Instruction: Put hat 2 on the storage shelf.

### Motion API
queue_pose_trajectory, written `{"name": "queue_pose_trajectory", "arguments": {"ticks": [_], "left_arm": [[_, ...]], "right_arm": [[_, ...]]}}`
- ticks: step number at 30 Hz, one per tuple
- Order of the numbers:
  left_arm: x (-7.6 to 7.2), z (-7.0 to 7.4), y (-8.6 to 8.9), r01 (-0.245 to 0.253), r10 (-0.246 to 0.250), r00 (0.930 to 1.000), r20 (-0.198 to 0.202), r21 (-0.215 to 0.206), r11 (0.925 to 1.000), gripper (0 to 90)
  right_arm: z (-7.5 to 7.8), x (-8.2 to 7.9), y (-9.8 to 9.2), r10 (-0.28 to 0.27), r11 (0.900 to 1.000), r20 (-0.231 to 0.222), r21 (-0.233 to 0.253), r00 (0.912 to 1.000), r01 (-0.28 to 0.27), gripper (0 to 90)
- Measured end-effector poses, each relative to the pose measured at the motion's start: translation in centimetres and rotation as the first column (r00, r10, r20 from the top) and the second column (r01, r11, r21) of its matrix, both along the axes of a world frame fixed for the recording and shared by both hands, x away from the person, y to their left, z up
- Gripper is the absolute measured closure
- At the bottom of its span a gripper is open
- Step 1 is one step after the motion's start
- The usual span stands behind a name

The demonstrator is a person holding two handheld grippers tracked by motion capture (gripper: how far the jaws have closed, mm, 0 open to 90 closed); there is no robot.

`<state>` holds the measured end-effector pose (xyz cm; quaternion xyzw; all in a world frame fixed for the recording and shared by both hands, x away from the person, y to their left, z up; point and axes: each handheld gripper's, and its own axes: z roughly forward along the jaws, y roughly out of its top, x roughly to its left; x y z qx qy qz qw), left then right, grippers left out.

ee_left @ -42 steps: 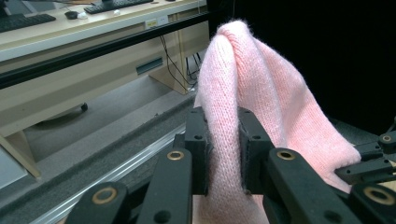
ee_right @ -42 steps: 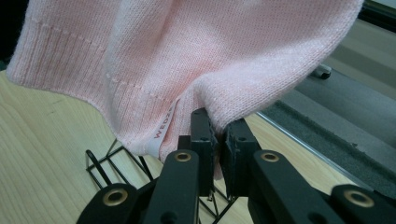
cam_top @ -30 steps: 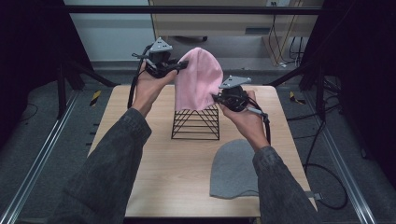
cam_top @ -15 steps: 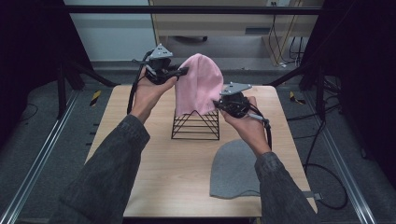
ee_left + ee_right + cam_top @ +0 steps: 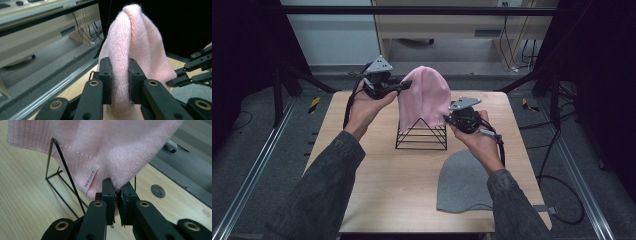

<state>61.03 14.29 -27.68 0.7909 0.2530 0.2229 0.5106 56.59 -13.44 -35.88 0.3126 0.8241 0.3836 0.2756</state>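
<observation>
A pink knit beanie (image 5: 424,97) hangs over a black wire pyramid stand (image 5: 421,135) at the table's middle back. My left gripper (image 5: 404,86) is shut on the beanie's upper left side; in the left gripper view a fold of pink knit (image 5: 120,75) is pinched between the jaws of the left gripper (image 5: 120,83). My right gripper (image 5: 448,118) is shut on the beanie's lower right hem. In the right gripper view the right gripper (image 5: 117,195) grips the hem next to a white label (image 5: 89,180), with the stand's wire (image 5: 65,173) beside it.
A grey beanie (image 5: 464,182) lies flat at the table's front right. The wooden table (image 5: 377,175) has free room at the left and front. A round hole (image 5: 158,191) sits in the tabletop near its metal edge rail. Black frame posts stand at both sides.
Both grippers have stayed shut on the pink beanie. The left gripper has risen slightly and the beanie sits a little higher over the stand.
</observation>
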Motion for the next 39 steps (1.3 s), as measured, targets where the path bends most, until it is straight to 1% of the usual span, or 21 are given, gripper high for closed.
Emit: {"name": "queue_pose_trajectory", "arguments": {"ticks": [4, 6, 7, 8, 9, 11, 12, 13, 14, 15, 16, 17, 21, 25, 29, 31, 32, 33, 34, 37, 39], "left_arm": [[-0.3, -0.6, 0.0, 0.002, -0.002, 1.0, -0.003, 0.003, 1.0, 76.9], [-0.7, -1.1, -0.1, 0.005, -0.005, 1.0, 0.001, 0.035, 0.9994, 76.9], [-0.7, -1.1, -0.1, 0.005, -0.005, 1.0, 0.001, 0.035, 0.9994, 76.9], [-0.9, -1.4, -0.1, 0.008, -0.009, 1.0, 0.003, 0.038, 0.9992, 77.0], [-0.9, -1.4, -0.1, 0.008, -0.009, 1.0, 0.003, 0.038, 0.9992, 77.2], [-1.3, -1.9, -0.2, 0.007, -0.008, 0.9999, 0.01, 0.043, 0.9991, 77.5], [-1.3, -1.9, -0.2, 0.007, -0.008, 0.9999, 0.01, 0.043, 0.9991, 77.5], [-1.5, -2.3, -0.3, 0.013, -0.014, 0.9999, 0.006, 0.055, 0.9984, 77.5], [-1.5, -2.3, -0.3, 0.013, -0.014, 0.9999, 0.006, 0.055, 0.9984, 77.5], [-1.6, -2.5, -0.3, 0.012, -0.012, 0.9999, 0.009, 0.061, 0.998, 77.5], [-1.7, -2.9, -0.3, 0.012, -0.012, 0.9999, 0.005, 0.072, 0.9973, 77.5], [-1.7, -2.9, -0.3, 0.012, -0.012, 0.9999, 0.005, 0.072, 0.9973, 77.5], [-1.7, -3.8, -0.3, 0.014, -0.013, 0.9998, -0.014, 0.065, 0.9978, 77.5], [-1.8, -4.4, -0.3, 0.024, -0.022, 0.9994, -0.026, 0.071, 0.9972, 77.5], [-1.9, -4.8, -0.3, 0.02, -0.018, 0.9994, -0.03, 0.079, 0.9967, 77.5], [-1.9, -5.2, -0.2, 0.012, -0.009, 0.999, -0.044, 0.07, 0.9975, 77.4], [-1.9, -5.2, -0.2, 0.012, -0.009, 0.999, -0.044, 0.07, 0.9975, 77.4], [-1.8, -5.4, -0.1, 0.013, -0.009, 0.9985, -0.054, 0.068, 0.9976, 77.4], [-1.7, -5.6, -0.1, 0.016, -0.012, 0.9981, -0.06, 0.067, 0.9976, 77.4], [-1.8, -6.1, -0.3, 0.022, -0.014, 0.9972, -0.073, 0.104, 0.9944, 77.4], [-1.8, -6.4, -0.3, 0.033, -0.024, 0.9956, -0.091, 0.094, 0.995, 77.4]], "right_arm": [[-1.0, 0.0, 0.0, -0.006, 1.0, -0.007, -0.011, 1.0, 0.006, 84.2], [-1.4, 0.0, 0.1, -0.008, 1.0, -0.014, -0.015, 0.9999, 0.007, 84.2], [-1.4, 0.0, 0.1, -0.008, 1.0, -0.014, -0.015, 0.9999, 0.007, 84.2], [-1.9, -0.1, 0.0, -0.009, 1.0, -0.022, -0.023, 0.9997, 0.009, 84.1], [-1.9, -0.1, 0.0, -0.009, 1.0, -0.022, -0.023, 0.9997, 0.009, 84.1], [-2.7, 0.0, -0.2, -0.014, 1.0, -0.038, -0.018, 0.9992, 0.013, 84.1], [-2.7, 0.0, -0.2, -0.014, 1.0, -0.038, -0.018, 0.9992, 0.013, 84.1], [-3.1, 0.0, -0.3, -0.017, 1.0, -0.044, -0.013, 0.9989, 0.017, 84.2], [-3.3, 0.0, -0.4, -0.017, 1.0, -0.052, -0.011, 0.9985, 0.017, 84.1], [-3.3, 0.0, -0.4, -0.017, 1.0, -0.052, -0.011, 0.9985, 0.017, 84.1], [-3.8, 0.0, -0.5, -0.018, 1.0, -0.061, -0.01, 0.998, 0.018, 84.1], [-4.0, 0.0, -0.6, -0.019, 1.0, -0.067, -0.006, 0.9976, 0.019, 84.1], [-4.4, 0.0, -0.7, -0.016, 1.0, -0.079, -0.006, 0.9968, 0.016, 84.2], [-5.1, -0.1, -0.8, -0.013, 1.0, -0.097, -0.013, 0.9952, 0.012, 84.0], [-5.6, -0.1, -1.0, -0.016, 1.0, -0.112, -0.012, 0.9936, 0.014, 83.6], [-6.0, -0.1, -1.2, -0.018, 1.0, -0.125, -0.008, 0.9919, 0.017, 79.0], [-6.0, -0.1, -1.2, -0.018, 1.0, -0.125, -0.008, 0.9919, 0.017, 79.0], [-6.0, -0.2, -1.3, -0.02, 1.0, -0.132, -0.007, 0.991, 0.019, 75.7], [-6.0, -0.4, -1.5, -0.027, 1.0, -0.133, -0.017, 0.9907, 0.025, 69.6], [-5.9, -0.7, -1.9, -0.037, 0.999, -0.128, -0.025, 0.9911, 0.034, 64.4], [-5.9, -1.1, -2.5, -0.05, 0.998, -0.128, -0.034, 0.9905, 0.046, 59.7]]}}
